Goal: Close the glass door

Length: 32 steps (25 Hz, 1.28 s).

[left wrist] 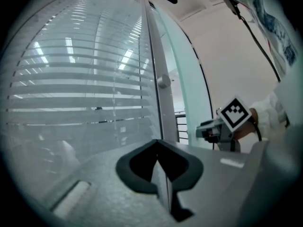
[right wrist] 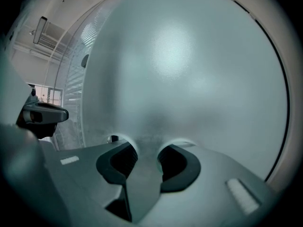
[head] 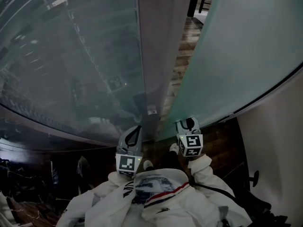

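though ajar, glass door [head: 246,46] beside post [head: 158,41]

Slatted blinds [left wrist: 71,79] (brightly lit), wooden floor [head: 182,56].

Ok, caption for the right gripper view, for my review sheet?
Right hand-held gripper, jaws apart, tips close against the frosted glass door; left hand-held gripper at frame left.

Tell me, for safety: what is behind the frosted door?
Beside the frosted door, wood floor and a dark railing show; the frosting hides everything directly behind it.
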Available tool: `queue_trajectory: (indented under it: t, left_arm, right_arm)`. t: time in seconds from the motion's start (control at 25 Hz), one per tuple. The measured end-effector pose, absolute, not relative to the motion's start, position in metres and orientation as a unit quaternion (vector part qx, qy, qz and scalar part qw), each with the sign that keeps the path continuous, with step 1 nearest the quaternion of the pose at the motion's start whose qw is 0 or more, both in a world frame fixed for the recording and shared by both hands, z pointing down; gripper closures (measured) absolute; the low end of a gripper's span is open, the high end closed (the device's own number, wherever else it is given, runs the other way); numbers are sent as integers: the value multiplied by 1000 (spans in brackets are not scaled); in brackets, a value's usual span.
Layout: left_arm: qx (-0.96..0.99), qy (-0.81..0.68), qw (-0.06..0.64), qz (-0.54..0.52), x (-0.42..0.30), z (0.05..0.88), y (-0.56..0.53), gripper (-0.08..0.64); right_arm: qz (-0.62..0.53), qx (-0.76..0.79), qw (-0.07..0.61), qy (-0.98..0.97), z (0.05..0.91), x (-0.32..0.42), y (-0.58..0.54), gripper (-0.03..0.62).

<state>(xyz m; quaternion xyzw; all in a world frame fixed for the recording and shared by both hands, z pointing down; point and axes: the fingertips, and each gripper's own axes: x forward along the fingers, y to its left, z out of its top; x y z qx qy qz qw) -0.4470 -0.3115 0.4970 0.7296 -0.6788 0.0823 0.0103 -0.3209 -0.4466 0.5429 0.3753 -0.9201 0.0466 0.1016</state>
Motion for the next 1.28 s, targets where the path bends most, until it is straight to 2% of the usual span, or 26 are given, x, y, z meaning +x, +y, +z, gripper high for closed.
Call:
queue_trajectory:
  t: [0.2,1.28]
  left_arm:
    - [727,-682,-7,78,-448,503,-317,565]
    - [724,-686,1,75,-456,505,-320,565]
  right_arm:
    - [45,374,100,-921,542,-323,-451,462]
    - [36,377,95,-921,536,-352,-482,462]
